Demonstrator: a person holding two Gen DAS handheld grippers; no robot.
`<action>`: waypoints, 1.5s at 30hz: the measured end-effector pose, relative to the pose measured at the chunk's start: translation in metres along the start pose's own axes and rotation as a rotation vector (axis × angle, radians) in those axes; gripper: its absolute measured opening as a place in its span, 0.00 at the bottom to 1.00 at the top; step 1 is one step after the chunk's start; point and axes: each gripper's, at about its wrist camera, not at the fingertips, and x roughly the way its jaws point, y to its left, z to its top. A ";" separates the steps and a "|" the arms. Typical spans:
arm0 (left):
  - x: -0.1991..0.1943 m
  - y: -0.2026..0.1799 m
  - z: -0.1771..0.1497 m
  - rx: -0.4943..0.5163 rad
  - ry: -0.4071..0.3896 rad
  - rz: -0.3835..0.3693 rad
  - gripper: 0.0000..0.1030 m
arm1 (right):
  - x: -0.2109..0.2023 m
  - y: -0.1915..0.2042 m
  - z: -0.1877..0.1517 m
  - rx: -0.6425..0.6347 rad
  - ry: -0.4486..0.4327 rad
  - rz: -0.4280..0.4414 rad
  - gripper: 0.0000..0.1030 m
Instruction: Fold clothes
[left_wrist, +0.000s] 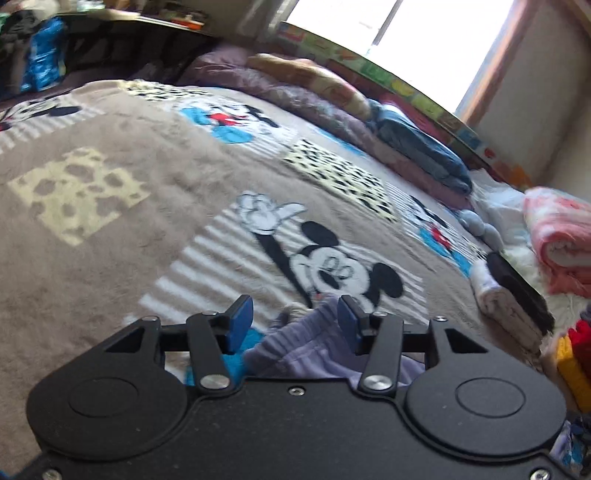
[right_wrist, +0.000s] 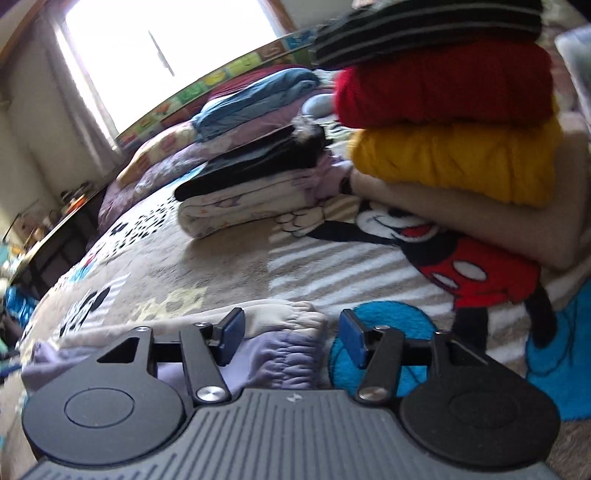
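A lavender garment (left_wrist: 310, 347) lies on the Mickey Mouse blanket (left_wrist: 122, 236) right under my left gripper (left_wrist: 295, 321), which is open with its blue pads on either side of the cloth. In the right wrist view the same lavender garment (right_wrist: 280, 354), with a gathered elastic band and a cream part (right_wrist: 284, 317) above it, lies between and below the open jaws of my right gripper (right_wrist: 291, 332). Neither gripper holds anything.
A stack of folded clothes, striped, red, yellow and beige (right_wrist: 454, 122), stands at the right. A folded black and white pile (right_wrist: 255, 184) lies behind. Pillows and folded bedding (left_wrist: 332, 103) line the far edge under the window. A pink blanket (left_wrist: 561, 236) lies right.
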 end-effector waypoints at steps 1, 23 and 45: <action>0.004 -0.005 0.002 0.022 0.005 -0.014 0.47 | 0.001 0.003 0.000 -0.024 0.010 0.007 0.60; 0.016 -0.032 -0.007 0.313 -0.027 0.020 0.21 | -0.012 0.044 -0.006 -0.334 -0.051 -0.051 0.31; -0.117 0.011 -0.071 0.070 -0.180 0.004 0.21 | -0.150 0.077 -0.088 -0.279 -0.246 -0.005 0.30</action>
